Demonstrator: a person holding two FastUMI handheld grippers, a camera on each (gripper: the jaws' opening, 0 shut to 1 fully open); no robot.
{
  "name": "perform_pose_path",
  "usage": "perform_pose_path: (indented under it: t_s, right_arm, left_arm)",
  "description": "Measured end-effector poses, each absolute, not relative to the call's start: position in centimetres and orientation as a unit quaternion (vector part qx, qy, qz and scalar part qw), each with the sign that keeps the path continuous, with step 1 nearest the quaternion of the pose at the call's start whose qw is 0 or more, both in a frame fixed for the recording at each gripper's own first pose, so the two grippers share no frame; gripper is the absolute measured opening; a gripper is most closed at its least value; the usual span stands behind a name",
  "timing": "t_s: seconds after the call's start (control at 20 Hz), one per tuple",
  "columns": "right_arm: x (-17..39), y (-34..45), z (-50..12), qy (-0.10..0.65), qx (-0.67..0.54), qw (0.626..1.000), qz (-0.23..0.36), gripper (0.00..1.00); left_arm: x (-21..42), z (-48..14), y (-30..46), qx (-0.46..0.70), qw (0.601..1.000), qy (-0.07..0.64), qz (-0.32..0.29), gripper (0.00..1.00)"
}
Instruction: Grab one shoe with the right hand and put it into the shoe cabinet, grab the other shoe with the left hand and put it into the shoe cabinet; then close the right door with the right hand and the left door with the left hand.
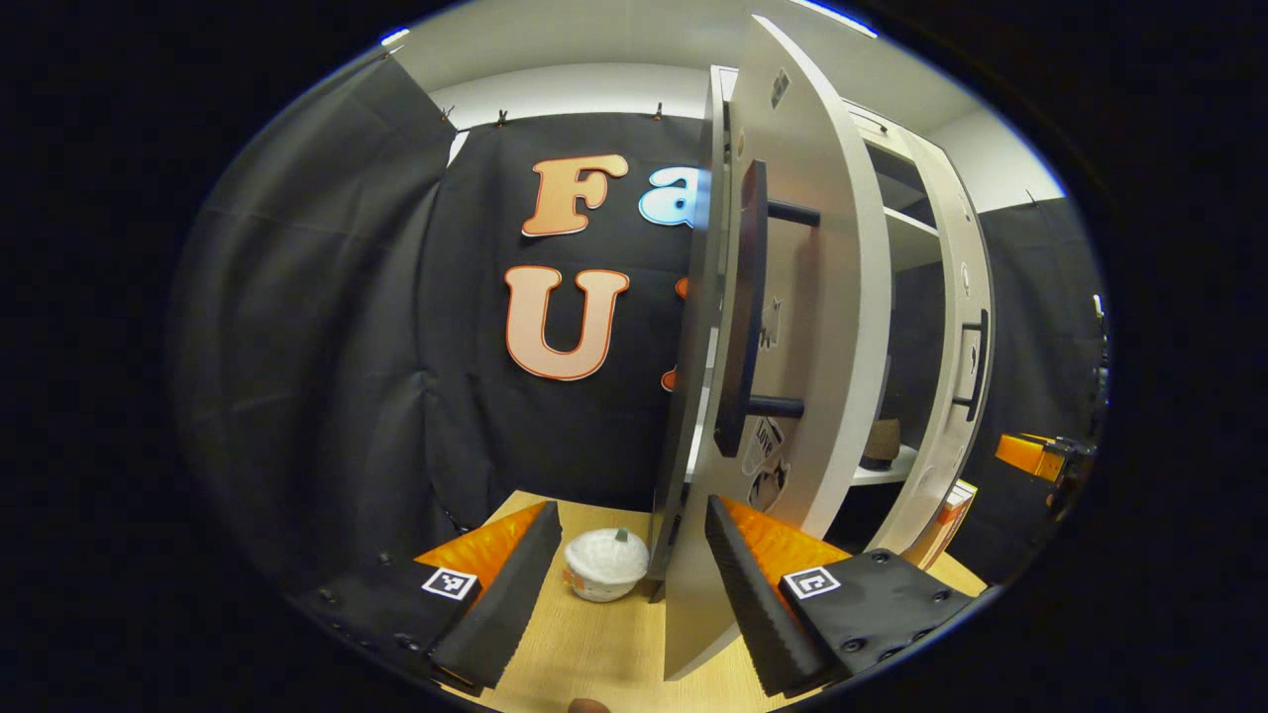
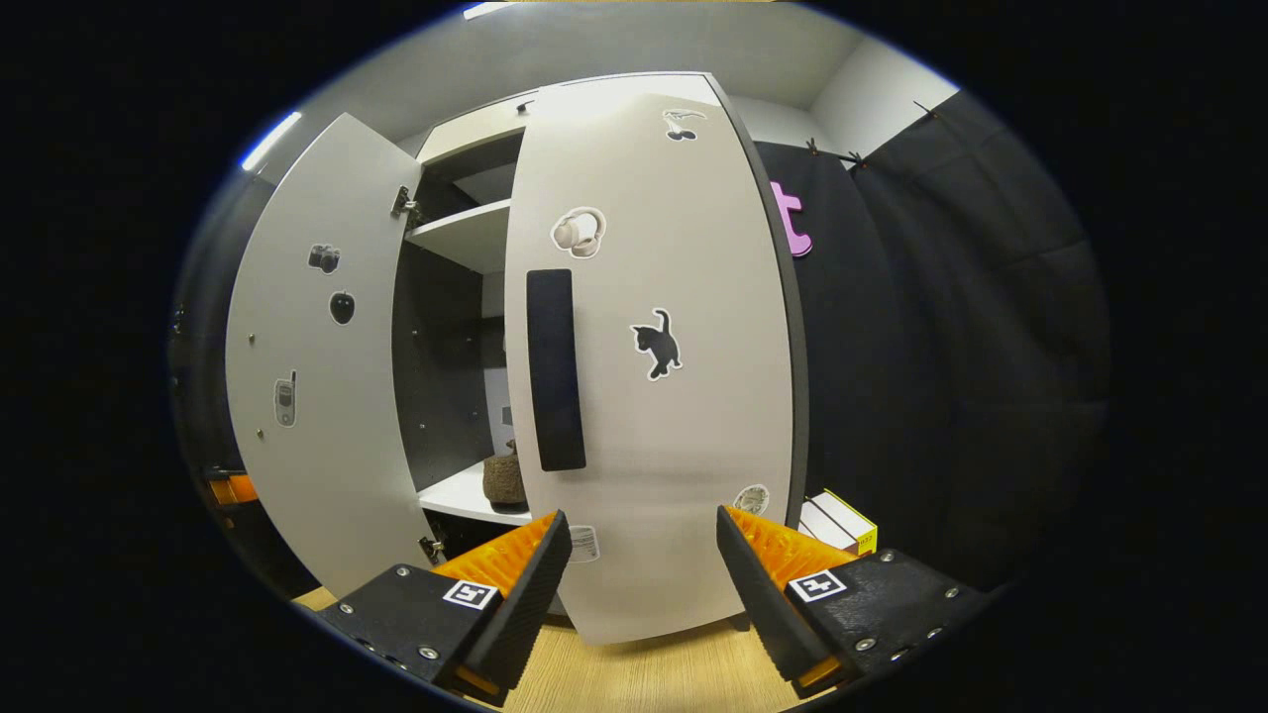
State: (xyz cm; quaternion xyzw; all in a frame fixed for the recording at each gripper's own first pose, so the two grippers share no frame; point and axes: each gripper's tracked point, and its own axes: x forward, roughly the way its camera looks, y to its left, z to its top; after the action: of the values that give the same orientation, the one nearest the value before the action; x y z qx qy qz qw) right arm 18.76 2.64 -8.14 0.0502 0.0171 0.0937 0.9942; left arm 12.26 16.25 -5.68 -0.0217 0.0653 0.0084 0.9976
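Shoes [image 2: 505, 477] sat on the shoe cabinet's shelf [image 2: 466, 495]; only door-closing remained. Right gripper [image 2: 642, 574], spread and empty, faced the half-shut right door [image 2: 654, 416]. Left gripper [image 1: 629, 574], spread, straddled the left door's [image 1: 792, 327] edge.

The place is a staged recording booth, not a lived-in home. Black cloth [image 2: 951, 327] clipped along its top edge hangs as walls under a plain white ceiling. A white shoe cabinet [image 2: 466, 238] with stickers on its doors [image 2: 654, 396] stands on a pale wooden floor [image 1: 604, 644].
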Motion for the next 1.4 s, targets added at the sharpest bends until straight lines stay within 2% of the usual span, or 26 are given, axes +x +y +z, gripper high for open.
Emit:
perform_pose_path:
  t_s: [0.1, 0.2, 0.3, 0.4, 0.45, 0.5, 0.65, 0.7, 0.75, 0.95, 1.05, 1.1, 1.2, 1.25, 1.3, 1.35, 1.4]
  right_arm:
    - [18.5, 2.4, -8.1, 0.016, 0.050, 0.994, 0.097, 0.91]
    - [18.4, 1.9, -7.8, 0.010, 0.049, 0.994, 0.099, 0.91]
    - [18.2, 1.0, -7.3, 0.005, 0.046, 0.994, 0.098, 0.91]
    - [17.6, -0.4, -6.8, -0.003, 0.043, 0.994, 0.096, 0.91]
    - [17.7, -1.4, -6.6, -0.006, 0.039, 0.995, 0.094, 0.91]
    - [17.4, -2.3, -6.5, -0.006, 0.036, 0.995, 0.092, 0.91]
    - [17.6, -4.3, -6.6, -0.001, 0.035, 0.995, 0.088, 0.91]
    - [17.9, -4.9, -6.7, 0.000, 0.034, 0.996, 0.086, 0.91]
    - [18.1, -5.7, -6.9, 0.001, 0.032, 0.996, 0.081, 0.91]
    - [18.3, -8.1, -7.7, 0.008, 0.037, 0.997, 0.065, 0.91]
    - [18.2, -8.9, -7.7, 0.007, 0.041, 0.997, 0.058, 0.91]
    - [18.2, -9.3, -7.5, 0.007, 0.042, 0.998, 0.056, 0.84]
    - [18.5, -9.7, -7.1, 0.007, 0.043, 0.998, 0.054, 0.84]
    - [18.6, -9.9, -6.8, 0.006, 0.043, 0.998, 0.053, 0.91]
    - [18.7, -10.1, -6.5, 0.005, 0.043, 0.998, 0.053, 0.91]
    - [18.7, -10.2, -6.0, 0.005, 0.043, 0.998, 0.054, 0.84]
    - [18.8, -10.2, -5.7, 0.005, 0.043, 0.998, 0.055, 0.84]
  left_arm:
    - [12.0, -5.7, 15.0, -0.015, 0.998, 0.064, 0.003, 0.94]
    - [12.2, -6.1, 13.1, -0.026, 0.997, 0.068, -0.013, 0.99]
    - [12.5, -6.2, 11.1, -0.032, 0.996, 0.073, -0.028, 0.94]
    - [12.9, -6.2, 9.0, -0.025, 0.996, 0.073, -0.037, 0.94]
    - [13.1, -6.3, 8.1, -0.021, 0.996, 0.075, -0.040, 0.96]
    - [13.3, -6.3, 7.1, -0.019, 0.996, 0.077, -0.043, 0.94]
    - [14.4, -6.2, 4.4, -0.015, 0.996, 0.077, -0.049, 0.94]
    - [14.9, -6.3, 3.6, -0.015, 0.996, 0.075, -0.052, 0.96]
    - [15.5, -6.4, 2.7, -0.017, 0.995, 0.075, -0.057, 0.94]
    - [17.9, -6.7, -1.5, -0.029, 0.993, 0.081, -0.078, 0.95]
    - [18.3, -7.1, -2.8, -0.025, 0.993, 0.085, -0.078, 0.97]
    - [18.2, -7.2, -3.3, -0.024, 0.993, 0.088, -0.080, 0.94]
    - [17.9, -7.1, -3.7, -0.020, 0.992, 0.093, -0.082, 0.96]
    - [17.8, -6.9, -3.6, -0.017, 0.992, 0.093, -0.079, 0.96]
    - [17.6, -6.6, -3.3, -0.015, 0.993, 0.094, -0.075, 0.97]
    - [17.5, -6.2, -3.0, -0.016, 0.993, 0.093, -0.071, 0.97]
    - [17.1, -5.5, -2.6, -0.018, 0.993, 0.091, -0.067, 0.97]
